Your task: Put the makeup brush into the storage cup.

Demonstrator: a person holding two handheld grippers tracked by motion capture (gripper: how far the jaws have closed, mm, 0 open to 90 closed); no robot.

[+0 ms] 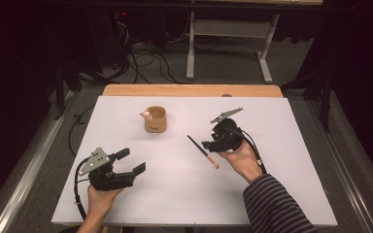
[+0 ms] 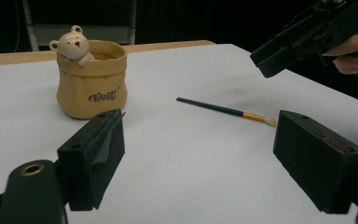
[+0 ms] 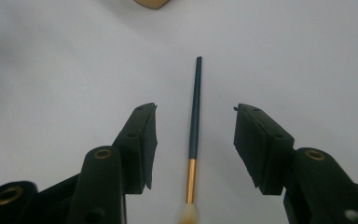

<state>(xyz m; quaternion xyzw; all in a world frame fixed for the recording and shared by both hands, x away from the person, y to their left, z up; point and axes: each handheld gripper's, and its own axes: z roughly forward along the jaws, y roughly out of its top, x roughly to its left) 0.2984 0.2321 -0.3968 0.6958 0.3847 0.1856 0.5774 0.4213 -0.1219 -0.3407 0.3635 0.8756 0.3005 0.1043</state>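
A thin paintbrush (image 1: 203, 152) with a dark handle, gold ferrule and pale bristles lies flat on the white sheet, right of centre. My right gripper (image 1: 209, 145) hovers over it, pointing down. In the right gripper view the brush (image 3: 195, 126) lies lengthwise between the jaws of the right gripper (image 3: 195, 140), which stand apart from it on both sides. A tan cup (image 1: 155, 119) with a small bear figure on its rim stands upright farther back. My left gripper (image 1: 132, 161) rests open at the near left, empty, facing the cup (image 2: 92, 79) and the brush (image 2: 223, 110).
The white sheet (image 1: 272, 194) covers a wooden table whose far edge (image 1: 189, 90) shows behind it. Beyond the table are floor cables and the legs of a grey frame (image 1: 190, 58). The right gripper (image 2: 303, 39) appears at the upper right of the left gripper view.
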